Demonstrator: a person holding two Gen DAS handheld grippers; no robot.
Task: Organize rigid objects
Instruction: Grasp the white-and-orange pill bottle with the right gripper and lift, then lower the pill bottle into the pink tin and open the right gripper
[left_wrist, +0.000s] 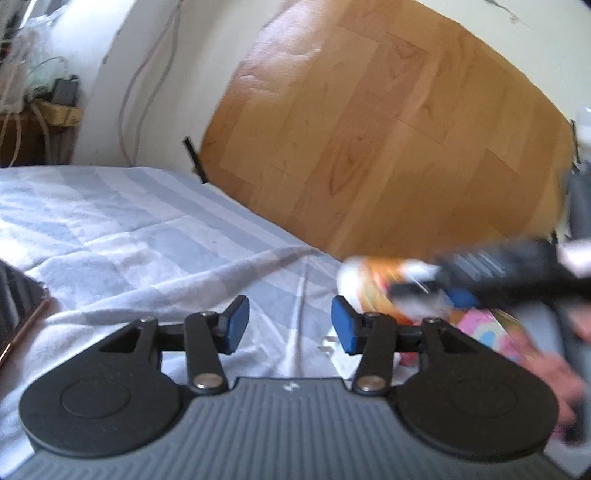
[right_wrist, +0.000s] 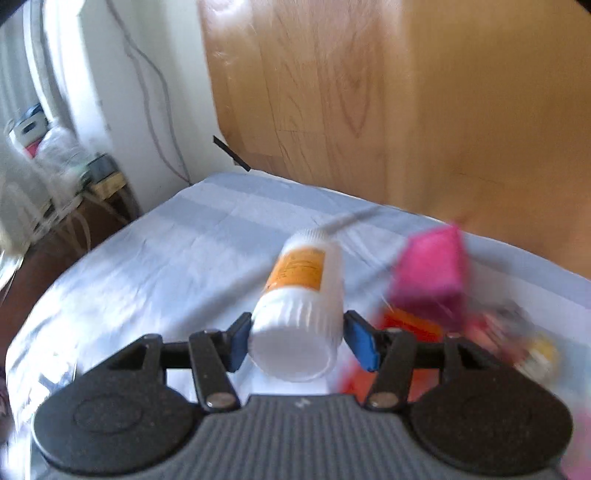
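My right gripper (right_wrist: 297, 341) is shut on a white bottle (right_wrist: 301, 295) with an orange label, gripped at its ribbed cap and held above the striped bed sheet (right_wrist: 166, 251). A pink box (right_wrist: 430, 275) lies just right of it, blurred. My left gripper (left_wrist: 290, 325) is open and empty over the sheet (left_wrist: 129, 229). In the left wrist view the right gripper (left_wrist: 517, 269) appears blurred at the right with the bottle (left_wrist: 373, 280), above a colourful pink item (left_wrist: 484, 328).
A wooden headboard (left_wrist: 369, 129) rises behind the bed. A dark flat device with a copper edge (left_wrist: 18, 314) lies at the sheet's left. Red and yellow small items (right_wrist: 517, 339) lie at the right. Cables and a cluttered stand (right_wrist: 55, 166) are left of the bed.
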